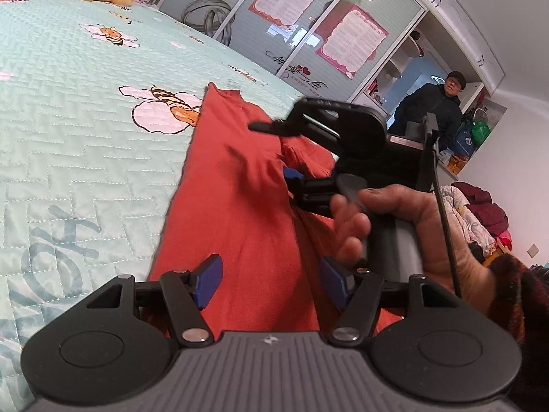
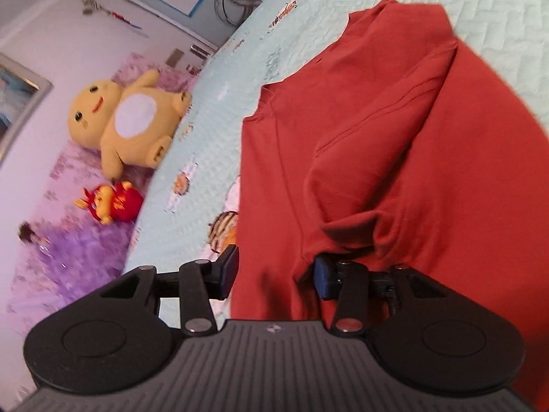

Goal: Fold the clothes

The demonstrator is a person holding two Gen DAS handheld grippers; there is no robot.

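We see the red garment (image 1: 236,185) lying on the quilted bed cover (image 1: 68,144), near the bed's edge on the wardrobe side, with the bee prints just beside its far hem. It is partly folded, as far as we can judge: in the right wrist view one portion (image 2: 387,130) lies doubled over the flat body of the cloth, with a seam running along the raised layer and a loose bunch near our right claw. The outline is not yet a tidy rectangle, so we judge that smoothing and at least one more fold remain, though we cannot tell which fold comes next.

Our left gripper (image 1: 267,281) hangs over the cloth with its blue pads apart and nothing between them. Our right gripper (image 2: 276,271) also stands wide; cloth drapes over its right pad, yet the fingers do not pinch it. In the left view the hand (image 1: 405,226) holds the right tool's handle above the garment's middle.

A yellow plush toy (image 2: 127,120) sits at the head of the bed, well apart.
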